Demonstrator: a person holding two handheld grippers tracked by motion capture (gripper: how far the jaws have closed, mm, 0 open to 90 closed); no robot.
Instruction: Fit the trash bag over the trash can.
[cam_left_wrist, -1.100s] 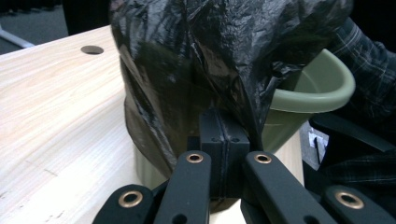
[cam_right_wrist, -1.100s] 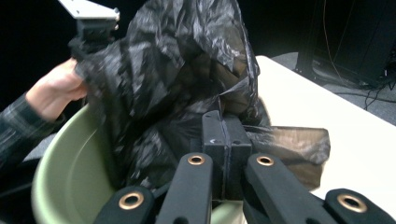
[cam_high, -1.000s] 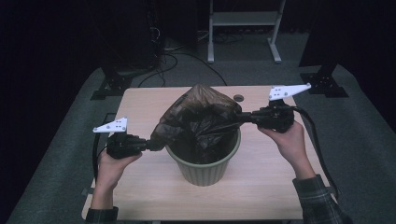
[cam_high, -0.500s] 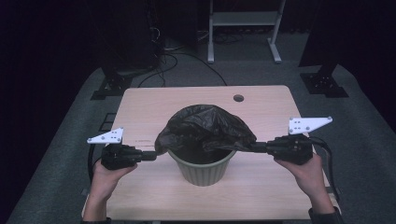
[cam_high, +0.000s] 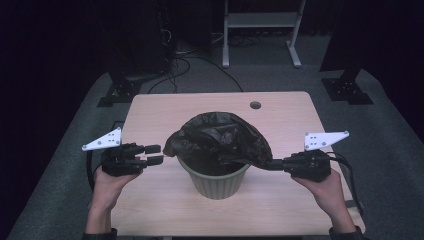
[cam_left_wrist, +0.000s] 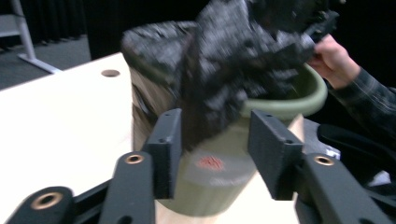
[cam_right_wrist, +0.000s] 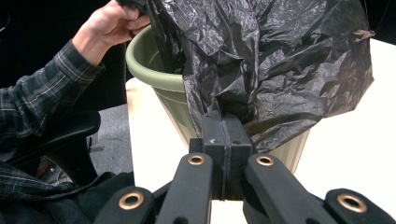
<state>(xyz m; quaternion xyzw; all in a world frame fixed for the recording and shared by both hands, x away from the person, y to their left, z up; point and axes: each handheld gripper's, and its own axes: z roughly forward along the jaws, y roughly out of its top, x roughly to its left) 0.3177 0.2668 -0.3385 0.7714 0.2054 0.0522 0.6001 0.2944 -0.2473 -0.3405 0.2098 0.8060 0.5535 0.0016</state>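
Observation:
A green ribbed bin (cam_high: 215, 182) stands mid-table with a crumpled black plastic bag (cam_high: 220, 137) draped over its mouth. My right gripper (cam_high: 272, 164), at the bin's right, is shut on the bag's right edge; in the right gripper view its jaws (cam_right_wrist: 225, 135) pinch the black film (cam_right_wrist: 280, 60) in front of the bin (cam_right_wrist: 154, 70). My left gripper (cam_high: 156, 154) sits left of the bin, and its jaws have just been opening. In the left gripper view they (cam_left_wrist: 215, 140) stand apart with a blurred fold of the bag (cam_left_wrist: 233, 56) hanging loose between them.
The pale wooden table (cam_high: 165, 110) has a round cable hole (cam_high: 255, 105) at the back. A white stand (cam_high: 260, 20) and dark equipment feet (cam_high: 350, 92) stand on the grey floor beyond. Grey carpet surrounds the table.
Both hands came down and outward, drawing the bag lower over the bin. The left jaws went from pinching the bag's left edge to standing apart.

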